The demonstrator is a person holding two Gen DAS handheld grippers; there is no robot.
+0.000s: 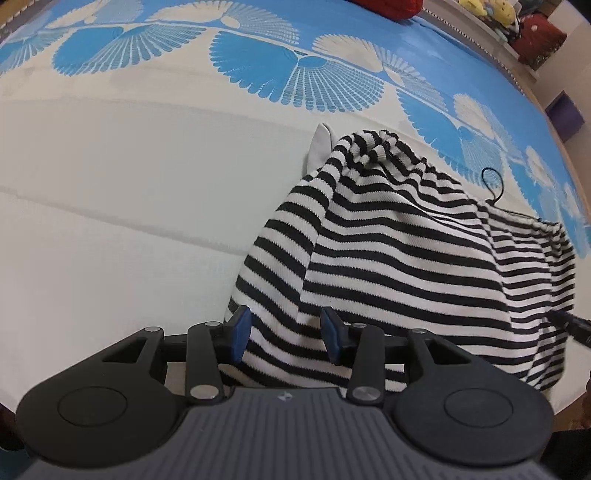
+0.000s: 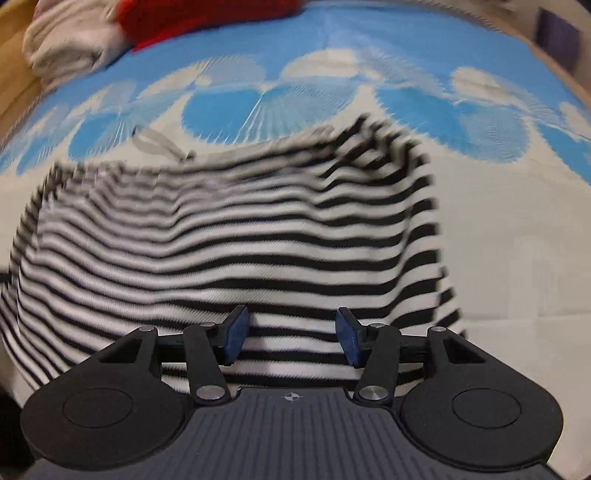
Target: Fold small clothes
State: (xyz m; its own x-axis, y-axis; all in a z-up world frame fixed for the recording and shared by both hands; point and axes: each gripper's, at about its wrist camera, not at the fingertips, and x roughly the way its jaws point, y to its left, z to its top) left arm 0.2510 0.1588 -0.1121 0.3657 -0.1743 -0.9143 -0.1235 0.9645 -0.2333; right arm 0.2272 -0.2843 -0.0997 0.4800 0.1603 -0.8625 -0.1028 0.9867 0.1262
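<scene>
A black-and-white striped knit garment (image 1: 399, 266) lies bunched on a bedsheet (image 1: 122, 206) that is pale in the lower half of the left wrist frame and printed with blue and white fan shapes across the top. In this view the garment fills the centre and right, humped up, with a grey tag (image 1: 320, 146) sticking out at its upper left edge and a thin black loop of cord (image 1: 493, 184) at its upper right.

The left gripper (image 1: 284, 338) sits at the bottom centre, its blue pads (image 1: 239, 332) spread apart – striped fabric lies between them, but they are not pressed together on it.

The right wrist view is motion-blurred. The same garment (image 2: 229, 236) spreads across the middle and left of the frame, over the sheet (image 2: 517, 258). The right gripper (image 2: 291, 338) is likewise at bottom centre with its blue pads (image 2: 349, 341) wide apart, fabric in front of and between them – no pinch visible.

A red cloth (image 2: 207, 14) and a whitish bundle (image 2: 70, 40) sit at the upper left.
</scene>
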